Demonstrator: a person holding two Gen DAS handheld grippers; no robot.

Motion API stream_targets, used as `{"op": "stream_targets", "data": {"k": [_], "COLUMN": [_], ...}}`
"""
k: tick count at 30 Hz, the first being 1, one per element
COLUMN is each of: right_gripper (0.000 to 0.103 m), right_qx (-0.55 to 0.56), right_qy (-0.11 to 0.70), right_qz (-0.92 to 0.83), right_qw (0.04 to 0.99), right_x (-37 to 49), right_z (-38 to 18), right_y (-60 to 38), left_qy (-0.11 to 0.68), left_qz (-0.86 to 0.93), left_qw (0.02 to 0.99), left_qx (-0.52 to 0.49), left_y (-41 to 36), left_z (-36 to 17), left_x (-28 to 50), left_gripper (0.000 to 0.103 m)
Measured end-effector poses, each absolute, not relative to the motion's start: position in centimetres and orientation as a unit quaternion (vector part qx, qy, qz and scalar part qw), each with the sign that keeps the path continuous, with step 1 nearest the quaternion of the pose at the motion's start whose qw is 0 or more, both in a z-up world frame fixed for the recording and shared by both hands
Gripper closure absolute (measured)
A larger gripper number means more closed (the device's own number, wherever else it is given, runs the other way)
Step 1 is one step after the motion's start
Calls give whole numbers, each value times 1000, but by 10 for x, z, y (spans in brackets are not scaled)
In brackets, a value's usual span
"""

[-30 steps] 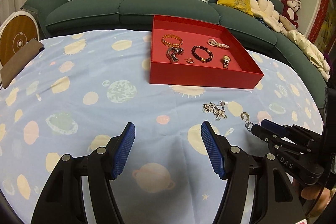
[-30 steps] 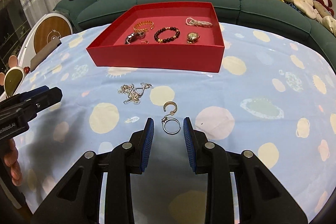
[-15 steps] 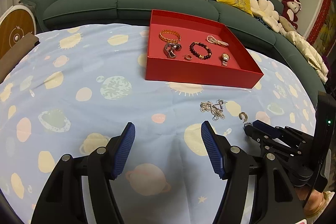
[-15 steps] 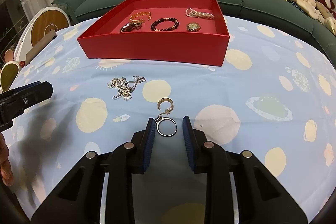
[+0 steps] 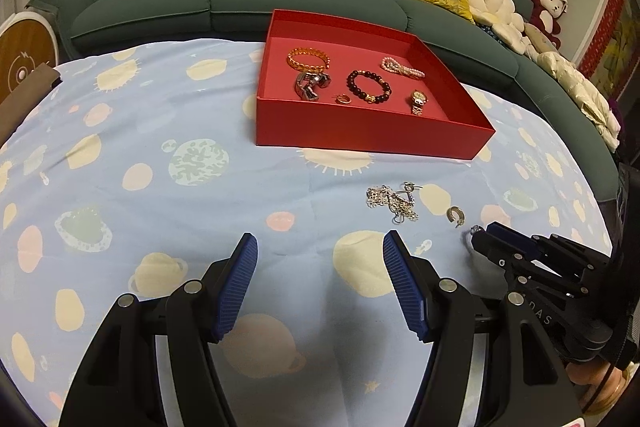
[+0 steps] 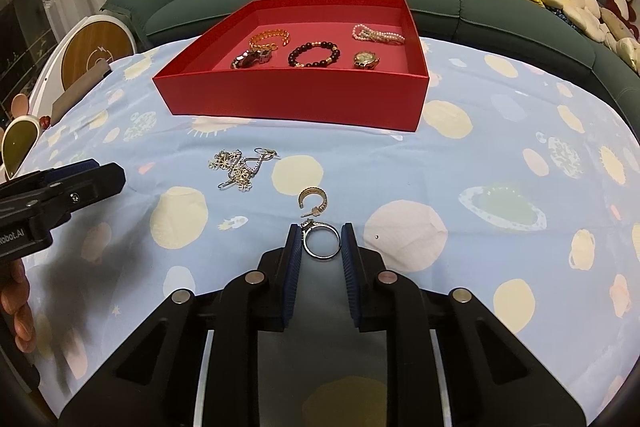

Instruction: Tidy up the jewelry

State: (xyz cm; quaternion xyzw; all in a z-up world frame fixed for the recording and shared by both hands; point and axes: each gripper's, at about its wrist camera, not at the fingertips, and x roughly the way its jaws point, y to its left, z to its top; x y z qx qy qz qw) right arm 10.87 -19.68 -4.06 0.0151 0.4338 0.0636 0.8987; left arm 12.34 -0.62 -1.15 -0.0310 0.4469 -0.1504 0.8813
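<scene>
Right tongs (image 6: 320, 247) closing; left tongs (image 5: 316, 287) spread wide.

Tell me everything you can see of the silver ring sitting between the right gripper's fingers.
The silver ring is a thin, shiny metal band with a small raised setting at its upper left, lying flat on the patterned blue cloth. It sits between the blue pads of the right gripper, whose jaws have just been closing; the pads look to be at its sides, though firm contact is unclear. A gold hoop earring lies just beyond it, apparently apart. In the left wrist view only a sliver shows.
</scene>
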Motion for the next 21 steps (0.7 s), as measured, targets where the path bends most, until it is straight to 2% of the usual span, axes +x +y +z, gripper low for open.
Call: {"op": "stream_targets", "data": {"k": [13, 19, 21], "right_gripper": [83, 83, 83], "right_qx": [47, 62, 67], "right_qy": [412, 402, 401], "right_qz": [39, 23, 17], "right_qw": [909, 913, 913], "right_x": [98, 95, 95], "right_z": [-19, -12, -11], "right_y": [-236, -254, -260], "left_qy": [449, 446, 451], "left_qz": [-199, -205, -205], "left_qw": [871, 870, 868], "left_qx": [10, 38, 40], "left_y": [-100, -132, -136], "left_z": [-19, -29, -35], "left_x": [131, 144, 147], "left_gripper": [40, 43, 48]}}
